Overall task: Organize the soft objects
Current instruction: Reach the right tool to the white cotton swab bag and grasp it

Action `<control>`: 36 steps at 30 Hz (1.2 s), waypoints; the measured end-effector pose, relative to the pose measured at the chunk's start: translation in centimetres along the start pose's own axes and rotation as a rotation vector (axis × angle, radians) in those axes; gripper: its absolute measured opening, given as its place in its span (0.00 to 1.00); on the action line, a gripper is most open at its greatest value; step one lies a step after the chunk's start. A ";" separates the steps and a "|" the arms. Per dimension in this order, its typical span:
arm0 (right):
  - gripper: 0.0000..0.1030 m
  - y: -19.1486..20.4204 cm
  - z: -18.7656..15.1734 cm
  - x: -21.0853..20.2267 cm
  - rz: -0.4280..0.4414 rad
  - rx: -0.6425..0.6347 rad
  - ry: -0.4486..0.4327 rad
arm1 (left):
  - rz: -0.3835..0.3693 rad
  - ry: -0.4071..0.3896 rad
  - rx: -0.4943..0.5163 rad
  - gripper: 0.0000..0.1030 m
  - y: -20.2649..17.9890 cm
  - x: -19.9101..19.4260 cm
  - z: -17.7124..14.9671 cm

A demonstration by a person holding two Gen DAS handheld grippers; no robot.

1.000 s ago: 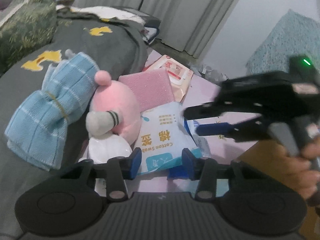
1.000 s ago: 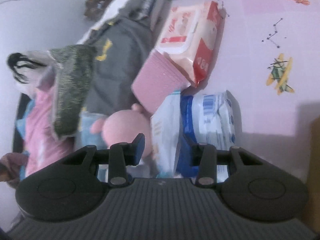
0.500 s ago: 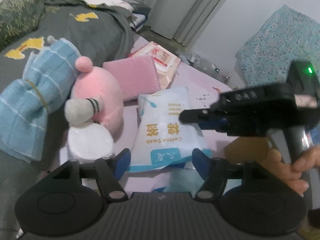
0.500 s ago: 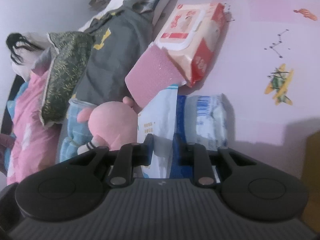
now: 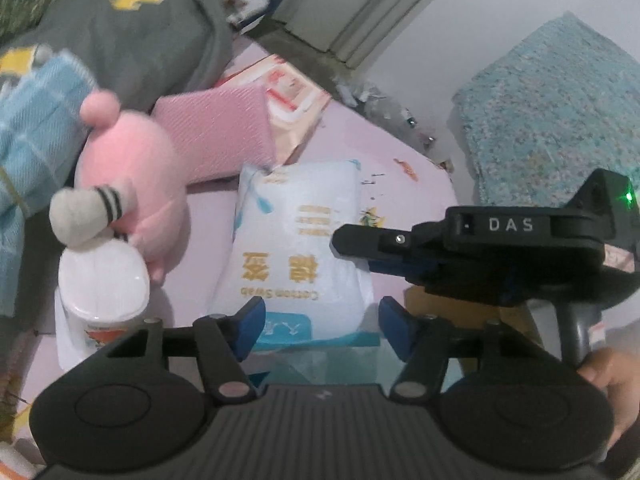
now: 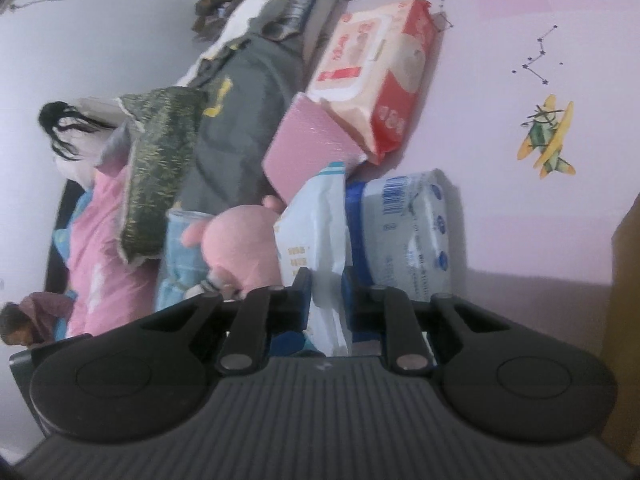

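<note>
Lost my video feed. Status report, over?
Right gripper shut on cotton swab bag. Left gripper closing, bag's bottom edge between pads, unpinched. Pink plush toy beside bag, nothing blocking.

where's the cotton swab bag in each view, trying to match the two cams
Left wrist view: cotton swab bag at centre, printed face up, just beyond the left gripper.
Right wrist view: same bag seen edge-on, low centre, pinched in the right gripper.
Shared landmark: the pink plush toy, left of the bag in both.

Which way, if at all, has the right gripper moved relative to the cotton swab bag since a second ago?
Yes. The right gripper has closed in on the cotton swab bag and now pinches its edge.
</note>
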State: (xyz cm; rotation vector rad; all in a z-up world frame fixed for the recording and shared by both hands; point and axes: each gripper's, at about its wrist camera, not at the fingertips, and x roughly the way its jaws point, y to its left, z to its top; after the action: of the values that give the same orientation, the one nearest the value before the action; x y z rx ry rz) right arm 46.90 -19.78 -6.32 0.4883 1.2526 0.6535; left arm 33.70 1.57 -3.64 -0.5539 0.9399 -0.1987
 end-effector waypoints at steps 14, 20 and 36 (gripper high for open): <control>0.05 0.1 -2.6 -13.3 0.116 -0.007 -0.167 | -0.070 -0.096 0.198 0.64 -7.4 -4.4 -1.6; 0.08 -0.6 -3.5 -14.3 0.069 0.003 -0.156 | 0.064 -0.128 0.121 0.61 -4.0 -3.5 -1.6; 0.36 3.9 -0.3 4.3 -0.172 -0.136 0.097 | 0.213 0.009 0.137 0.39 -0.2 2.6 -0.7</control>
State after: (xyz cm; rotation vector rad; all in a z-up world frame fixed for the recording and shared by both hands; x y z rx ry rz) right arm 46.60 -14.03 -6.83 0.2358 1.3150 0.6170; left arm 34.64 0.11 -5.73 -0.3238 0.9787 -0.0728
